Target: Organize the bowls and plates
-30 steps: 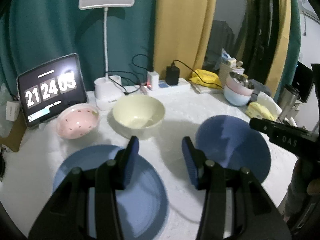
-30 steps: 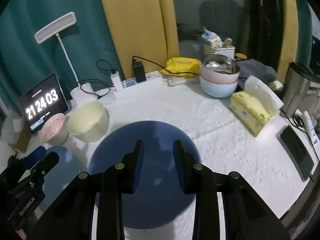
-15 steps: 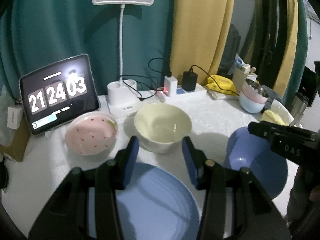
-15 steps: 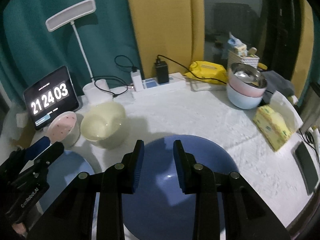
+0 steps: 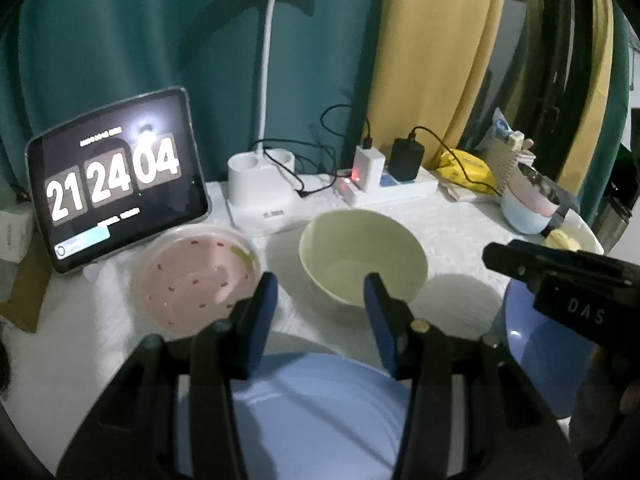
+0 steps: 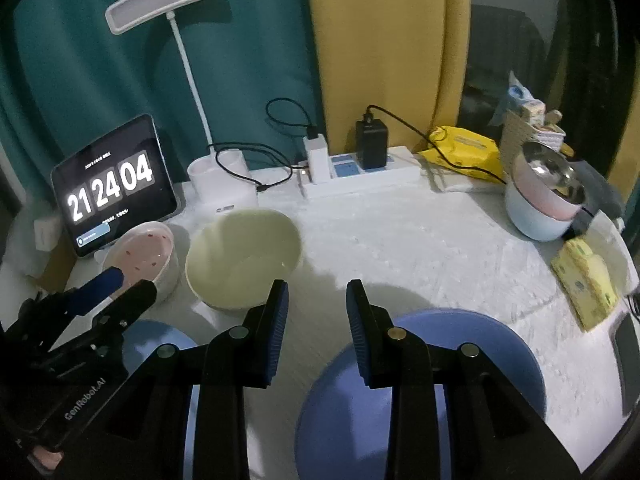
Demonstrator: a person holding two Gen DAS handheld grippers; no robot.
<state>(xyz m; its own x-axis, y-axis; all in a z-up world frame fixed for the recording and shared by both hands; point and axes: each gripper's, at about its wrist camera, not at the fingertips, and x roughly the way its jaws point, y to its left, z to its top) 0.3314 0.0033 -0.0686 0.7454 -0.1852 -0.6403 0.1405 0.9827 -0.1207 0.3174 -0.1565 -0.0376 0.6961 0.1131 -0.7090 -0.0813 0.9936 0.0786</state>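
I took the pale-yellow round ceramic bowl (image 5: 362, 264) as my landmark; it stood upright on the white-clothed table (image 6: 420, 240), in front of the white power strip (image 6: 360, 178). Just beside it, on the side of the tablet showing a flip clock (image 5: 114, 178), sat the pink speckled bowl (image 5: 198, 278) — close, though I could not tell whether the two rims touched. In front of the yellow bowl lay a light-blue flat round plate (image 5: 316, 412), and off to the other side a darker blue round plate (image 6: 472, 344), both flat on the cloth.

My left gripper (image 5: 318, 312) hung over the light-blue plate with its tips aimed at the yellow bowl's near rim, its jaws parted and nothing between them. My right gripper (image 6: 316, 316) hovered between the yellow bowl and the darker plate, its blue pads likewise apart and gripping nothing — only bare cloth showed in the gap.

Far from the yellow bowl, toward the table's edge, stood a stack of pastel bowls topped by a steel one (image 6: 546, 200).
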